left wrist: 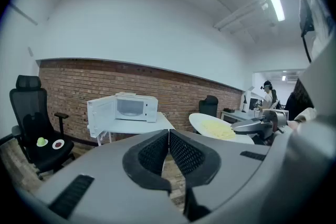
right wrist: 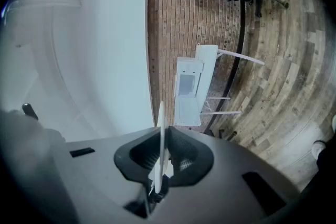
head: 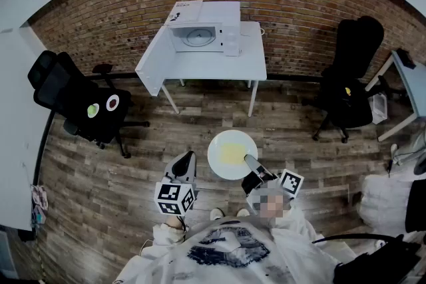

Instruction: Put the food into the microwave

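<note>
A white plate (head: 219,146) with pale yellow food (head: 232,152) hangs over the wooden floor in front of me. My right gripper (head: 250,162) is shut on the plate's near right rim; in its own view the plate (right wrist: 160,128) shows edge-on between the pads. My left gripper (head: 184,165) is shut with nothing in it, a little left of the plate. From the left gripper (left wrist: 168,140) view the plate (left wrist: 207,122) floats at the right. The white microwave (head: 205,31) stands on a white table (head: 253,53) by the brick wall, its door (head: 152,62) swung open.
A black office chair (head: 76,102) with two small round things on its seat stands at the left. Another black chair (head: 349,86) stands at the right beside a second desk (head: 411,80). A person stands far off in the left gripper view.
</note>
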The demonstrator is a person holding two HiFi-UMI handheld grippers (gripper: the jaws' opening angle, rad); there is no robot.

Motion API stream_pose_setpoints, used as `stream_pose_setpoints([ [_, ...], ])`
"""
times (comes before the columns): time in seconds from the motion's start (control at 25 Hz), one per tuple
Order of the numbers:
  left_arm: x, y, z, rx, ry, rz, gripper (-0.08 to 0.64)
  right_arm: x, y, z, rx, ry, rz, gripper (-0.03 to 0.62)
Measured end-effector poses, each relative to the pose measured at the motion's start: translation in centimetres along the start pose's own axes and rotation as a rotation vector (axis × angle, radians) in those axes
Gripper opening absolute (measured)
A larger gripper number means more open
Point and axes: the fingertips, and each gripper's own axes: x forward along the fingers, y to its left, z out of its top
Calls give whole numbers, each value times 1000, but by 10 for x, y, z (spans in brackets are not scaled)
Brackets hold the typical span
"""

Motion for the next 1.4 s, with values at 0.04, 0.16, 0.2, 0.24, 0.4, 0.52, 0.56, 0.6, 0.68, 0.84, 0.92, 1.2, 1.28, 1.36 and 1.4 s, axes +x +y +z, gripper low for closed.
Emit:
stream_pose_setpoints([
  [0.04, 1, 0, -1, -2, 0, 6, 14, 0, 0, 1, 3, 2, 2, 32],
  [0.16, 4, -6, -5, -5, 7, 16, 14, -3, 1, 6, 14, 6, 7, 32],
  [0.2, 4, -8, -7, -6, 12, 18, 15, -5, 0, 7, 19, 6, 5, 32],
  [0.24, 5, -11, -8, -6, 16, 19, 14, -8, -2, 9, 20, 7, 2, 32],
  [0.4, 14, -21, -10, -7, 24, 22, 14, -13, -5, 19, 18, 15, 0, 34],
  [0.52, 21, -32, -13, -15, 31, 21, 15, -21, -10, 26, 21, 23, -5, 34],
  [0.56, 23, -36, -14, -17, 32, 22, 15, -24, -12, 29, 23, 26, -8, 34],
  [0.6, 26, -40, -15, -19, 32, 23, 15, -26, -14, 32, 25, 29, -11, 34],
  [0.68, 30, -47, -17, -18, 34, 27, 15, -30, -17, 39, 29, 33, -10, 34],
  [0.84, 41, -56, -21, -11, 45, 31, 15, -33, -23, 49, 45, 36, -6, 34],
  [0.92, 44, -56, -18, -8, 44, 31, 15, -30, -24, 51, 52, 40, -3, 34],
  [1.2, 63, -45, -10, 4, 37, 38, 15, -13, -28, 61, 51, 52, 13, 34],
  [1.28, 72, -37, -9, 3, 36, 36, 15, -4, -30, 65, 51, 48, 10, 34],
  [1.36, 83, -27, -8, 1, 35, 31, 15, 7, -33, 70, 46, 40, 1, 34],
  [1.4, 90, -22, -7, 2, 35, 29, 15, 13, -35, 74, 43, 37, -2, 34],
])
